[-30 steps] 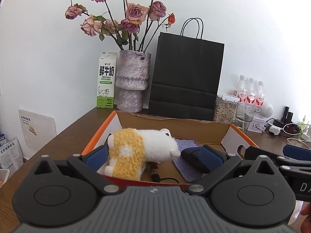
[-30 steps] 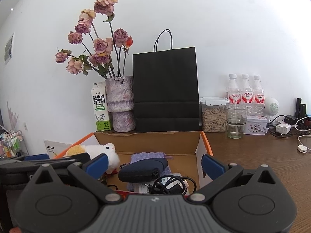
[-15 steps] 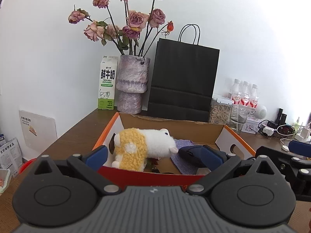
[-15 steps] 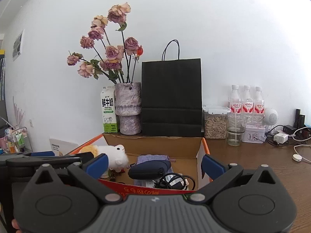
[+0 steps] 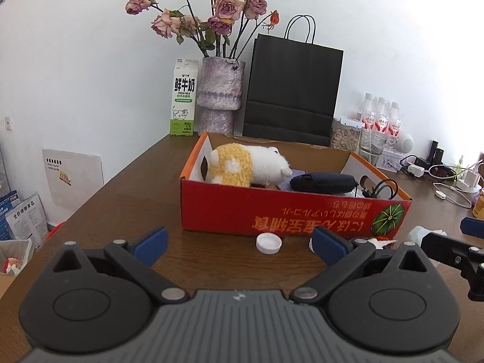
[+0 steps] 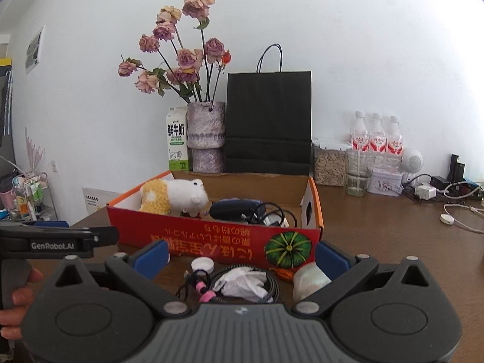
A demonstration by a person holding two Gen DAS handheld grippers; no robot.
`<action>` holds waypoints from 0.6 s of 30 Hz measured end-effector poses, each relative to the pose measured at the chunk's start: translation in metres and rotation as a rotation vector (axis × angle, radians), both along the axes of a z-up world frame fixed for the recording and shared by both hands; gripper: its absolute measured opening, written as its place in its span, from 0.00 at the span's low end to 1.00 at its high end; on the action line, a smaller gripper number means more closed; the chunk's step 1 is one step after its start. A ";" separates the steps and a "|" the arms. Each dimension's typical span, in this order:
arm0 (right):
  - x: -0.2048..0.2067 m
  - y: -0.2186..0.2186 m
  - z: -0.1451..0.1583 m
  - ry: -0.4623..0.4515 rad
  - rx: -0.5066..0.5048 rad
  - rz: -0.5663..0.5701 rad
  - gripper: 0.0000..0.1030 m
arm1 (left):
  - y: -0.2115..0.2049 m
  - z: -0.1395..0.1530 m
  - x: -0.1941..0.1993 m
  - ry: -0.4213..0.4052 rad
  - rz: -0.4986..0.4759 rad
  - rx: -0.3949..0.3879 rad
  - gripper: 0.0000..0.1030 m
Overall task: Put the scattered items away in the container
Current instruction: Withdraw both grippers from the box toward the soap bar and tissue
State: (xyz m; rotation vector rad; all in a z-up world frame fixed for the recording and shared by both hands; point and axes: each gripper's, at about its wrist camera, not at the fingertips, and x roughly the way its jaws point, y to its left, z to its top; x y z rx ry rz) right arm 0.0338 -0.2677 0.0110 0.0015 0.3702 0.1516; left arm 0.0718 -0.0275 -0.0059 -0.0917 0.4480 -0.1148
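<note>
A red cardboard box [image 5: 272, 211] [image 6: 211, 239] sits on the wooden table. It holds a yellow and white plush toy [image 5: 245, 166] [image 6: 174, 195], a dark pouch [image 5: 322, 182] [image 6: 234, 208] and black cables [image 6: 272, 214]. In front of the box lie a white bottle cap [image 5: 268, 243] [image 6: 202, 264], a crumpled white tissue [image 6: 242, 282], a cord with pink beads [image 6: 201, 287] and a pale rounded object [image 6: 308, 279]. My left gripper [image 5: 239, 243] is open and empty, back from the box. My right gripper [image 6: 242, 257] is open and empty above the loose items.
Behind the box stand a milk carton [image 5: 183, 98], a vase of dried roses [image 5: 220, 90], a black paper bag [image 5: 292, 90], a jar, a glass and water bottles [image 6: 376, 136]. Chargers and cables [image 6: 447, 199] lie at the right.
Both grippers have pulled back from over the box and dropped lower. The box's red front and the loose items before it now show. The plush stays in the box.
</note>
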 end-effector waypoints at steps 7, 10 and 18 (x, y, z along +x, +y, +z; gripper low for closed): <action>-0.022 0.002 -0.020 0.067 -0.014 0.005 1.00 | 0.004 -0.010 -0.026 0.043 -0.011 0.003 1.00; -0.027 0.002 -0.027 0.089 -0.019 0.003 1.00 | 0.003 -0.017 -0.033 0.048 -0.012 0.012 1.00; -0.021 -0.005 -0.054 0.135 -0.032 -0.070 1.00 | -0.005 -0.039 -0.028 0.061 0.015 0.039 1.00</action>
